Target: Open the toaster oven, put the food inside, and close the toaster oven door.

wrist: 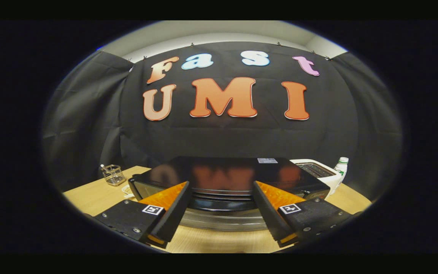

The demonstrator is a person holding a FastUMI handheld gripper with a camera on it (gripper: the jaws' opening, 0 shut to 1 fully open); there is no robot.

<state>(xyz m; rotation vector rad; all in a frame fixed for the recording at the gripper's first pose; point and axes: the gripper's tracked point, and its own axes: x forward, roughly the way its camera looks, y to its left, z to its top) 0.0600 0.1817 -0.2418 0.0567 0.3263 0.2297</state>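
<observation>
A glossy black toaster oven (226, 175) stands on the wooden table (97, 196) just ahead of my fingers, seen from slightly above its top. Its front edge and a silver handle bar (222, 222) show in the gap between my fingers. My gripper (221, 186) is open, the fingers spread wide on either side of the oven's front, with nothing between them. The door's state is hard to tell from this angle. No food is visible.
A small wire basket (113, 174) sits on the table to the left of the oven. Behind the oven on the right stand a white slot toaster (319, 173) and a white bottle with a green label (341, 166).
</observation>
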